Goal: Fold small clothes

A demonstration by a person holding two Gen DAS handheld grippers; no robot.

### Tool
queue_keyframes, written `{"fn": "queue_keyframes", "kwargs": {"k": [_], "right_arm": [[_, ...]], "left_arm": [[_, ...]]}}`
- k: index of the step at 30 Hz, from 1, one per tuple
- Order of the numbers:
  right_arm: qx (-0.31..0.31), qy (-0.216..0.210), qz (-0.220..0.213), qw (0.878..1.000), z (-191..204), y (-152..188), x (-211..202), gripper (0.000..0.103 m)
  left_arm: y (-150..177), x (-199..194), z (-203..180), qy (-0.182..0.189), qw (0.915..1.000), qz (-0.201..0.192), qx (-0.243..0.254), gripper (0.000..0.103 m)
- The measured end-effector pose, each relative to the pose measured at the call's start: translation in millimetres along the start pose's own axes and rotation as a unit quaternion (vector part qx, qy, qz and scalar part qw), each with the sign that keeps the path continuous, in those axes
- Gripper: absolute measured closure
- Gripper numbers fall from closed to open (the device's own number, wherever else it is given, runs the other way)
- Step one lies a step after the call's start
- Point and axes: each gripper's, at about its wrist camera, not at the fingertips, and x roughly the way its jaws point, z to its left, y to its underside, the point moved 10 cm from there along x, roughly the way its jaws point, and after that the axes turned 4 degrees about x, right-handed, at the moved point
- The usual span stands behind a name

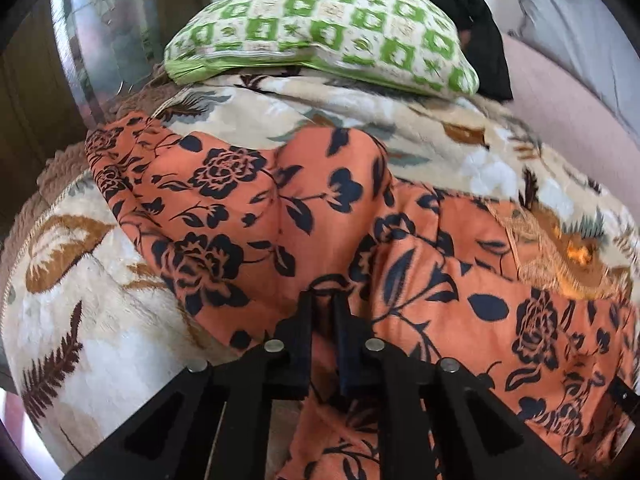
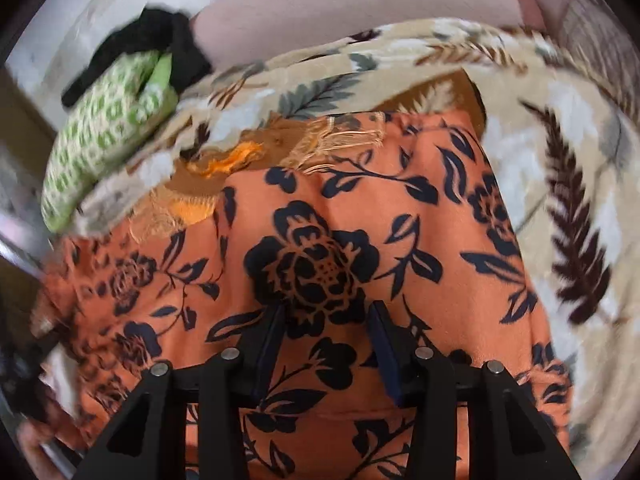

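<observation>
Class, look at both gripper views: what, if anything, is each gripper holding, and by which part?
The left gripper pinches a raised fold of the orange floral garment. The right gripper holds nothing; its jaws stand apart over the cloth.

Black claw (image 1: 323, 300), silver pivot screws

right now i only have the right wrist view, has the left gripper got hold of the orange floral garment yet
Observer: Yes. The left gripper is shut on a raised fold of the orange floral garment.
Operator: is it near an edge
Observer: Fairly. Bare leaf-print blanket shows just left of its fingers.
Operator: anything past the pillow on that side
Observer: Grey fabric lies to the right beyond the green checked pillow, well away from the garment.
</observation>
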Motion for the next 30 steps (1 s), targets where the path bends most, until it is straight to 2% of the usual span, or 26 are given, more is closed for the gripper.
{"fn": "queue_keyframes", "kwargs": {"k": [3,6,7,9,10,11,13,14,16,17,19,20,23,24,27,30], "right_arm": [[0.009,-0.024,-0.025,0.999,18,-9,-16,0.056],[-0.012,-0.050,-0.046,0.998,47,-13,-24,0.055],[-0.024,-0.050,-0.037,0.998,58,-9,-18,0.055],[-0.055,-0.038,0.017,0.998,76,9,11,0.053],[-0.072,-0.018,0.041,0.996,79,19,28,0.052],[-0.091,-0.002,0.017,0.996,82,18,27,0.049],[-0.106,0.009,0.014,0.994,88,19,22,0.047],[-0.098,0.004,0.016,0.995,89,19,19,0.047],[-0.074,-0.034,0.008,0.997,94,21,7,0.047],[-0.065,-0.057,0.004,0.996,97,22,-1,0.047],[-0.065,-0.068,0.000,0.996,104,26,-4,0.047],[-0.066,-0.075,-0.007,0.995,105,30,-9,0.047],[-0.067,-0.095,-0.007,0.993,105,42,-15,0.047],[-0.065,-0.101,-0.005,0.993,106,47,-17,0.047],[-0.074,-0.106,-0.001,0.992,104,59,-25,0.047],[-0.082,-0.108,-0.003,0.991,99,62,-30,0.047]], "left_arm": [[1,-2,1,0.015,0.9998,0.005,-0.010,0.094],[1,-5,-1,0.038,0.9991,0.017,-0.007,0.094],[0,-7,0,0.048,0.9986,0.020,-0.011,0.093],[-1,-14,5,0.085,0.9955,0.026,-0.033,0.089],[-3,-17,10,0.098,0.9940,0.024,-0.044,0.078],[-6,-22,20,0.104,0.9926,0.018,-0.061,0.059],[-14,-29,53,0.084,0.9916,-0.006,-0.098,0.036],[-18,-31,71,0.070,0.9904,-0.019,-0.118,0.035],[-26,-33,110,0.048,0.9851,-0.038,-0.160,0.035],[-29,-32,130,0.040,0.9808,-0.045,-0.186,0.035],[-29,-23,174,0.026,0.9664,-0.045,-0.252,0.034],[-28,-17,188,0.029,0.9600,-0.040,-0.276,0.034],[-27,9,218,0.068,0.9325,-0.023,-0.354,0.034],[-30,17,223,0.077,0.9278,-0.020,-0.365,0.034],[-48,36,225,0.109,0.9244,-0.011,-0.365,0.034],[-60,55,221,0.123,0.9271,0.001,-0.354,0.034]]}}
